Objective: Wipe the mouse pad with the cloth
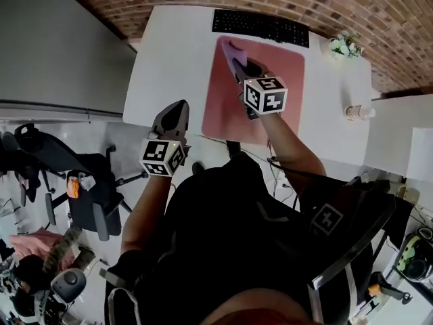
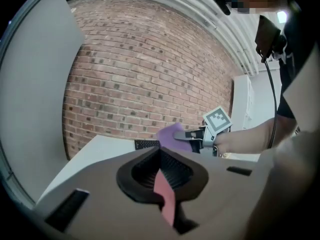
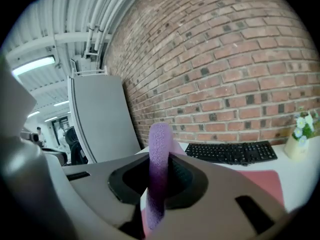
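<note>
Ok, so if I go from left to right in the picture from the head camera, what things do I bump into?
Black office chair → left gripper → pink mouse pad → little flowers. The right gripper with its purple cloth is over the pad, so it's left out.
</note>
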Available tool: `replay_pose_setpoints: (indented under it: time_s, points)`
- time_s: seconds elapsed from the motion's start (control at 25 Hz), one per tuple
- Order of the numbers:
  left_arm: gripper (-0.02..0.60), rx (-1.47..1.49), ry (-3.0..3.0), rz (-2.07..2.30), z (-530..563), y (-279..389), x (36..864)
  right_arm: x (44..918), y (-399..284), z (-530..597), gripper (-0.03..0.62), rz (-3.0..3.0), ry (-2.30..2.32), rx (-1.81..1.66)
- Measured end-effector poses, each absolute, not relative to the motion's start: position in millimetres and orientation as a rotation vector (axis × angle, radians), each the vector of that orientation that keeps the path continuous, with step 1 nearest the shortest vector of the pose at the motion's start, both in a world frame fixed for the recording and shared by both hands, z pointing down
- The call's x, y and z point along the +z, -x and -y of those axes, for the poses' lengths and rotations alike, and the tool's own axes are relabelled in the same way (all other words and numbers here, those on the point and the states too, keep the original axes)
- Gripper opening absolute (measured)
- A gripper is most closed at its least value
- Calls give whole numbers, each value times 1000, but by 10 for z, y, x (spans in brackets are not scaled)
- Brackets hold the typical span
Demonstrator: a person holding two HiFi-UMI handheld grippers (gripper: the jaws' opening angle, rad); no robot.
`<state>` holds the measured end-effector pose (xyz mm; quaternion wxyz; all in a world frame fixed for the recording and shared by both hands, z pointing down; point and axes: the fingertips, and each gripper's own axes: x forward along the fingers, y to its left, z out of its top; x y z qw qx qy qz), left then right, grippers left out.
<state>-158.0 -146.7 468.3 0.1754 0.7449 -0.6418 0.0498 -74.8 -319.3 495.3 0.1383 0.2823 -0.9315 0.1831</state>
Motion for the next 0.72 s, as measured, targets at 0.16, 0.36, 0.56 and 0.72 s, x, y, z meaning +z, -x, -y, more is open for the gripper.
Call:
replay_pose_setpoints:
  time_s: [0.16, 0.36, 0.56, 0.72]
  points:
    - [5, 103, -2246, 1781, 1351, 1576, 4379, 4613, 440, 2838, 54, 2716, -927, 444]
    - [5, 26, -2371, 1752, 1082, 1548, 4173, 4355, 99, 2268, 54, 2713, -1057, 384]
    - [5, -21, -2402, 1673, 861, 1461, 4119, 4176, -233, 1777, 55, 2672, -1202, 376]
    - [5, -33, -2432, 1643, 840, 1254, 3922, 3997, -471, 1566, 54, 2698, -1233, 358]
